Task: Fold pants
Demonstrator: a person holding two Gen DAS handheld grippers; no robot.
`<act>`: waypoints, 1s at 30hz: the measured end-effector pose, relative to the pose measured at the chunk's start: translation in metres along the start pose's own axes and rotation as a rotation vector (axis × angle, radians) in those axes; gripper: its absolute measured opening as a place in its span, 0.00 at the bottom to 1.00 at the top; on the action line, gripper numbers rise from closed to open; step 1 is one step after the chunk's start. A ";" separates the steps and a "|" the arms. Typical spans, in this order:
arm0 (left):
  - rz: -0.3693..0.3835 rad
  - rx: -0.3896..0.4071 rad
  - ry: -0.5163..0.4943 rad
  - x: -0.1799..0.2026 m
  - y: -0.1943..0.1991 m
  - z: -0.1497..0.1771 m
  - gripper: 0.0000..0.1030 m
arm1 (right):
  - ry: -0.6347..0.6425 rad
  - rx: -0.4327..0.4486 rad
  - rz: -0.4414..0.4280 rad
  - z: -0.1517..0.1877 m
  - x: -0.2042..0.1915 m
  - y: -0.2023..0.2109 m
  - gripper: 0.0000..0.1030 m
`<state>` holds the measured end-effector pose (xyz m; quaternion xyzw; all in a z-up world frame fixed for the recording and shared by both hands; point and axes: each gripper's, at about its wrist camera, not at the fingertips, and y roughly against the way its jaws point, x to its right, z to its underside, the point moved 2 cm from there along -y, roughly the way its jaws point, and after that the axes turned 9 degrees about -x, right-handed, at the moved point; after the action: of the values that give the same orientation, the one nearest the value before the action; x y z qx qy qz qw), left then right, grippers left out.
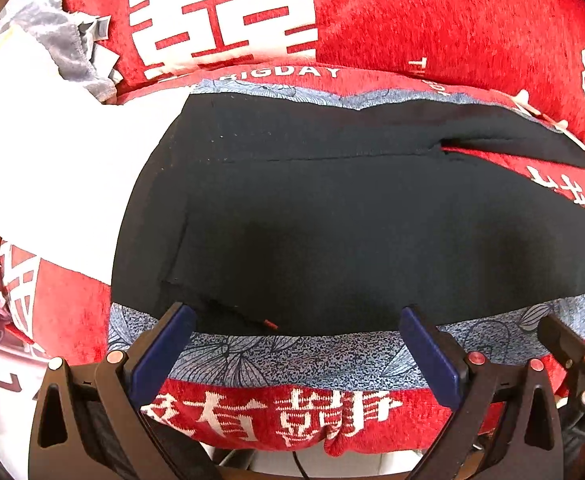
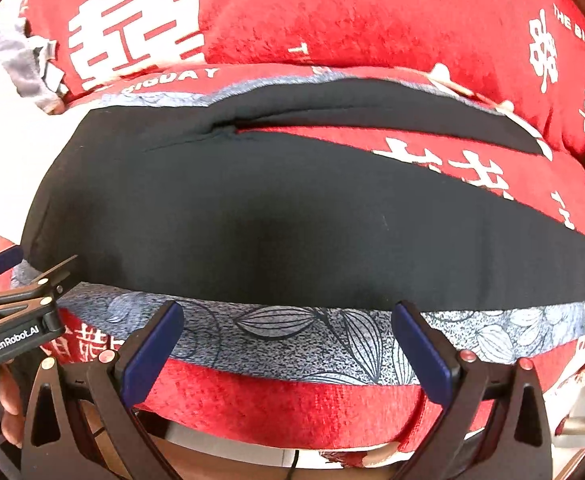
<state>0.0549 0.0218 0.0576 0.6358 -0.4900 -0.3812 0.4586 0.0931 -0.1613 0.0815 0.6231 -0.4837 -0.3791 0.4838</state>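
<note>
Pants (image 1: 332, 216) spread flat; only right wrist shows leg hems (image 2: 572, 280).

A home: red cushioned sofa (image 1: 432, 20) draped with clothes (image 1: 64, 40).

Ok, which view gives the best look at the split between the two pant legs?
The right wrist view: the black pants show both legs, with the split and red cover between them running far right. The left wrist view shows the same split, but nearer its right edge, with the near leg's end cut off.
</note>
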 end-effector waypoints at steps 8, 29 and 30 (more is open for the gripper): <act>0.007 -0.030 0.010 -0.004 -0.002 -0.018 1.00 | 0.067 0.012 -0.005 -0.020 -0.017 0.005 1.00; 0.019 -0.159 0.032 -0.011 -0.072 -0.137 1.00 | 0.356 -0.051 -0.018 -0.191 -0.027 -0.065 1.00; 0.020 -0.167 0.037 -0.011 -0.077 -0.142 1.00 | 0.401 -0.061 -0.015 -0.200 -0.032 -0.075 1.00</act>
<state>0.2065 0.0695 0.0252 0.5974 -0.4542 -0.4044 0.5228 0.2913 -0.0781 0.0583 0.6745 -0.3616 -0.2656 0.5863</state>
